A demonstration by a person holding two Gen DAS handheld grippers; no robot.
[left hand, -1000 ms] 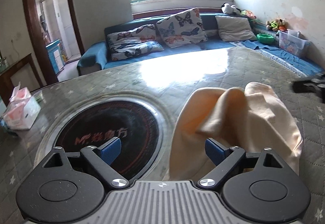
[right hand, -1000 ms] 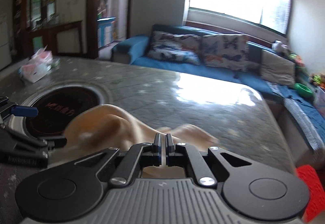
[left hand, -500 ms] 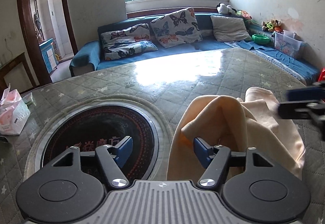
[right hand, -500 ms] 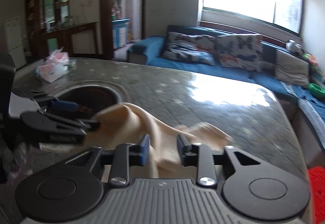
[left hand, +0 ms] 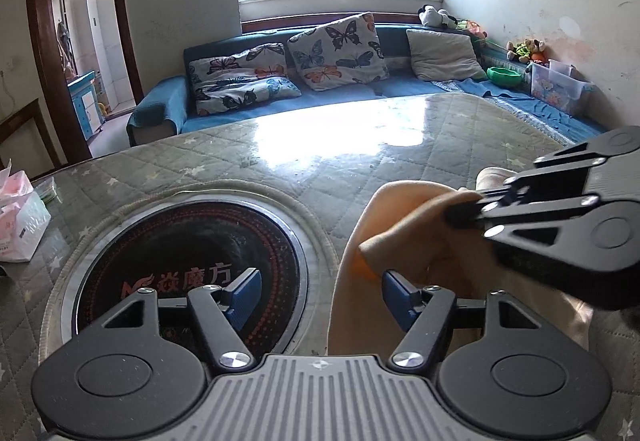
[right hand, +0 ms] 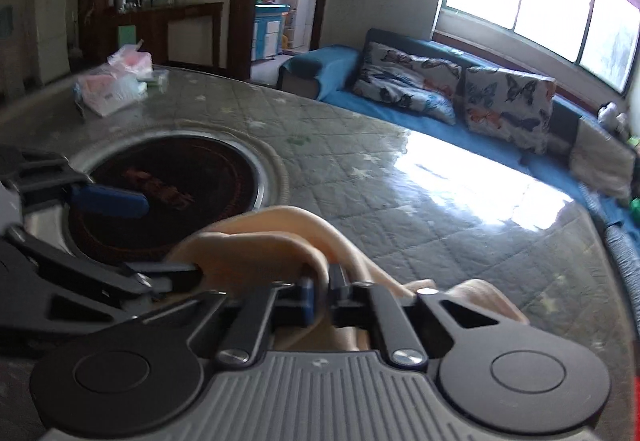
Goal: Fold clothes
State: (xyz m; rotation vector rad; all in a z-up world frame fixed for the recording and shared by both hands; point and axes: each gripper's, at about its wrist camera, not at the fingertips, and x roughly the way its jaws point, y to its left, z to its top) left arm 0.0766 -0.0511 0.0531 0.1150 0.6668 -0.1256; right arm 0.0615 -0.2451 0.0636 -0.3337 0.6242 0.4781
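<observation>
Right wrist view shows the right hand-held gripper [right hand: 320, 295] pinching a fold of the peach cloth [right hand: 264, 241] bunched at the desk's [right hand: 400, 209] six o'clock edge, so lift slowly while the spread, empty left hand-held gripper [left hand: 320, 295] takes the nine o'clock edge.

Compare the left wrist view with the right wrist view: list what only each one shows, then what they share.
Only the left wrist view: the green bowl and stuffed toys by the wall.
Only the right wrist view: the wooden sideboard, and the right gripper shut on the peach cloth.
Both: that cloth, the open left gripper, the black round cooktop, the tissue pack and the blue sofa.
</observation>
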